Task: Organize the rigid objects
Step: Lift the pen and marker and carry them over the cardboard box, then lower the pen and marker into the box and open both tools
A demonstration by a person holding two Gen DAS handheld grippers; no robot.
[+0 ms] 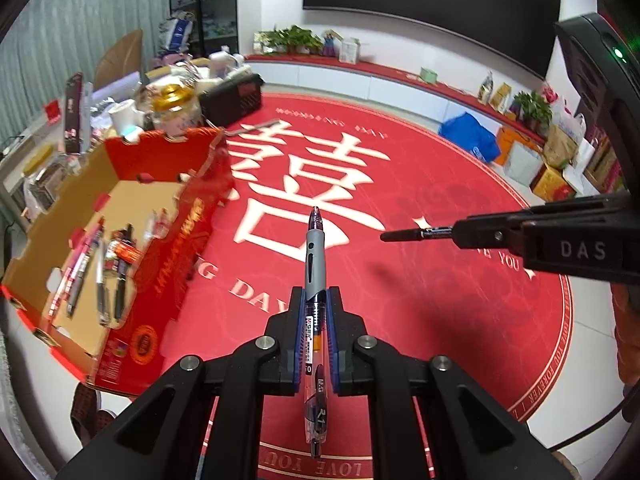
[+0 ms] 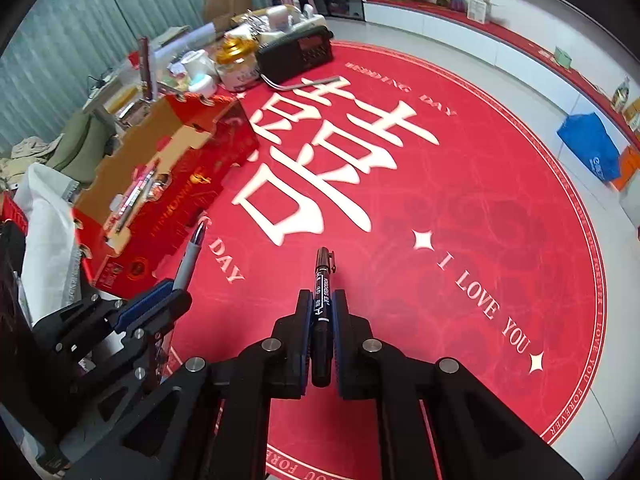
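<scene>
My left gripper [image 1: 315, 300] is shut on a grey-and-clear gel pen [image 1: 315, 256], which points forward above the red round rug. My right gripper [image 2: 322, 300] is shut on a black marker [image 2: 322, 280], also held above the rug. The right gripper with its marker [image 1: 416, 234] shows at the right of the left wrist view. The left gripper [image 2: 160, 300] with its pen [image 2: 190, 258] shows at the left of the right wrist view. An open red cardboard box [image 1: 120, 184] at the left holds several pens [image 1: 100, 272]; it also shows in the right wrist view [image 2: 168, 168].
The red round rug [image 2: 440, 200] with white lettering covers the floor. A black radio [image 2: 296, 54], a gold-lidded jar [image 2: 236, 60] and other clutter stand beyond the box. A blue bag [image 2: 592, 148] and boxes lie along the far right wall. White cloth [image 2: 44, 216] lies at the left.
</scene>
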